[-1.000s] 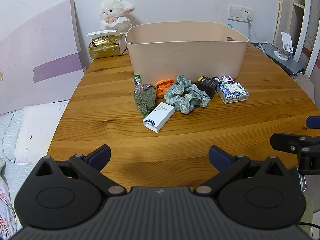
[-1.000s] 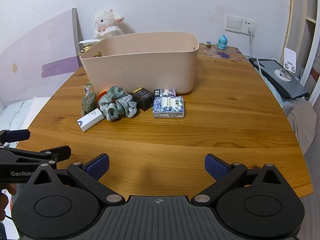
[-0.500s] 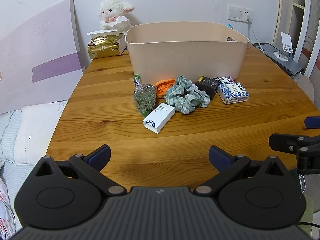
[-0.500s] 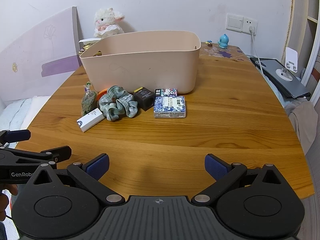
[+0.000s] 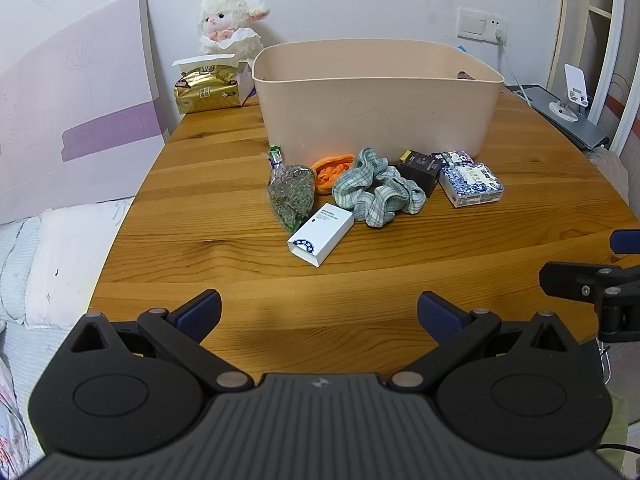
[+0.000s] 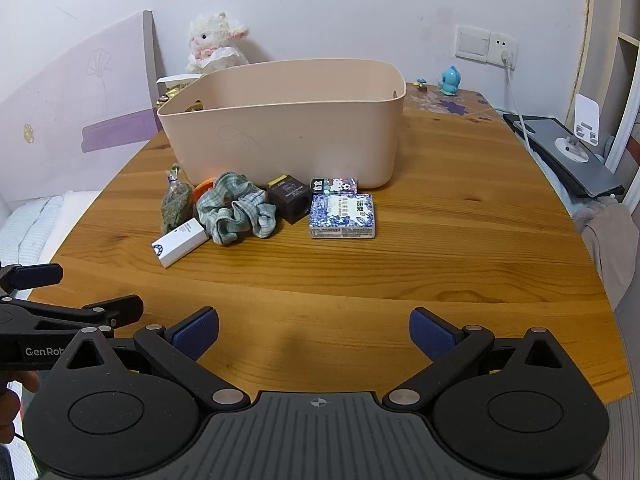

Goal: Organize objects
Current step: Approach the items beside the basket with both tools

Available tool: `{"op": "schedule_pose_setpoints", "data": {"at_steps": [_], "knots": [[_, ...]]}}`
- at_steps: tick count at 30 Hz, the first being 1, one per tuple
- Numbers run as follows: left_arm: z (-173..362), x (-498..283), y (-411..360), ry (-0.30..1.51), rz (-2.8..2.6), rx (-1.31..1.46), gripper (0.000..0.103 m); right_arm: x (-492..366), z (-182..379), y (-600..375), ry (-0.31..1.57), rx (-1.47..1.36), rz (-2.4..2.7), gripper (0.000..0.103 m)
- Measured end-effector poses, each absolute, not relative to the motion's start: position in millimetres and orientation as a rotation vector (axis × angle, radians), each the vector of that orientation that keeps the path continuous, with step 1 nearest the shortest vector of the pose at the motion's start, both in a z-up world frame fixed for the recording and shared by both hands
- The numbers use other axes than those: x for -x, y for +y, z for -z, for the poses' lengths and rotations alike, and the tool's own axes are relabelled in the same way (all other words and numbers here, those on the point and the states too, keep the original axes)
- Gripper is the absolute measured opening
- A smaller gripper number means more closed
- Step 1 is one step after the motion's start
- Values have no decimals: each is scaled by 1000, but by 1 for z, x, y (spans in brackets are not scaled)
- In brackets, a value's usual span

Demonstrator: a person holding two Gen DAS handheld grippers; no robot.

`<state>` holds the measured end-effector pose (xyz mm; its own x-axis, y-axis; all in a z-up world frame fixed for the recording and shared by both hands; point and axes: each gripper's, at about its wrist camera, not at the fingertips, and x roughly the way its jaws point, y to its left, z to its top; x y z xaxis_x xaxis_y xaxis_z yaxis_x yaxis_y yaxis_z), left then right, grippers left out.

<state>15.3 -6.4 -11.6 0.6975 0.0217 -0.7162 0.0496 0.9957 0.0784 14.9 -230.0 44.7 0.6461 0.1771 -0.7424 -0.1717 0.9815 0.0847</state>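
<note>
Two grippers, left gripper (image 5: 319,308) and right gripper (image 6: 314,330), are hovering with jaws spread, holding nothing.
Small items are lying just before the beige bin (image 5: 376,96); its contents are mostly hidden.

Both grippers hover side by side at the near edge of the counter (image 5: 320,280), each pointing forward and level.

The left gripper (image 5: 319,314) has its jaws spread wide, the blue pads (image 5: 202,312) well apart with nothing between them. The right gripper (image 6: 314,334) is posed the same way, its jaws wide apart and empty.

In the right wrist view the left gripper shows side-on at the left edge, and a bit of the person's left hand (image 6: 18,390) appears below it. In the left wrist view the right gripper's tips reach in at the right edge.
</note>
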Motion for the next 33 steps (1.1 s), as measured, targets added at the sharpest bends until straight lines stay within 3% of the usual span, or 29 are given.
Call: {"op": "schedule_pose_setpoints", "data": {"at_steps": [33], "knots": [[52, -97, 21, 858, 56, -68, 103, -107, -2, -231, 927, -16, -157, 103]]}}
